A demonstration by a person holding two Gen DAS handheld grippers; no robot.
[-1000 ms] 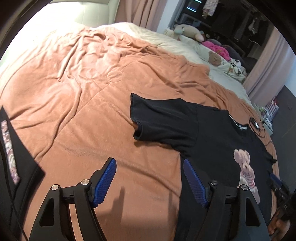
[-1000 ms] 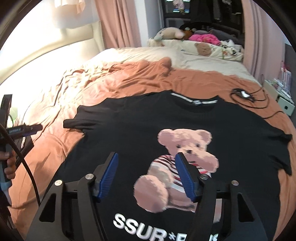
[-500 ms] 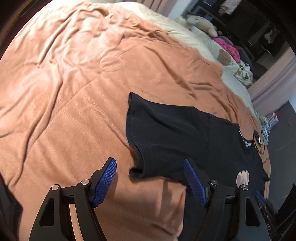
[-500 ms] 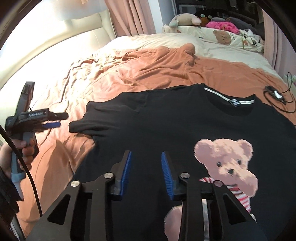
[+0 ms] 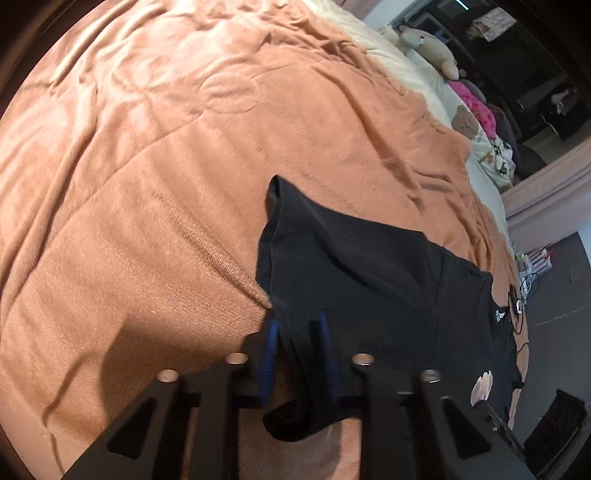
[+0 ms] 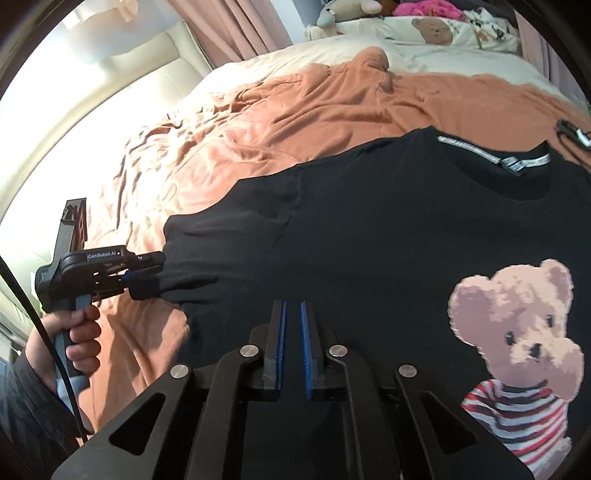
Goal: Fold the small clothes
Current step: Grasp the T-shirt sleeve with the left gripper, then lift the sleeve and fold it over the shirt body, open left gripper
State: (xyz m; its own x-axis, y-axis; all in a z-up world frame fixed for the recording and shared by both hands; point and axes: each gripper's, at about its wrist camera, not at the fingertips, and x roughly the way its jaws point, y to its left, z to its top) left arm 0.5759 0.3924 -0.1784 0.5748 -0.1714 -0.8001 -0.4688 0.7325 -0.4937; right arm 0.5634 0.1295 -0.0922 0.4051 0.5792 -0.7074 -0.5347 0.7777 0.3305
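Observation:
A black T-shirt (image 6: 369, 229) with a teddy bear print (image 6: 517, 332) lies face up on the orange blanket (image 6: 295, 110). My left gripper (image 5: 297, 325) is shut on the hem of the shirt's left sleeve (image 5: 332, 258); in the right wrist view it (image 6: 129, 280) grips the sleeve end and holds it slightly raised. My right gripper (image 6: 291, 310) hovers over the shirt's body just left of the bear, jaws nearly together with a thin gap and nothing seen between them.
The blanket (image 5: 147, 184) spreads wide to the left of the shirt. Soft toys and pillows (image 6: 424, 26) lie at the head of the bed. A black cable with a small device (image 6: 572, 129) lies right of the collar.
My left gripper moved in and closed on the sleeve hem. My right gripper shifted left over the shirt and its jaws narrowed from wide open to almost together.

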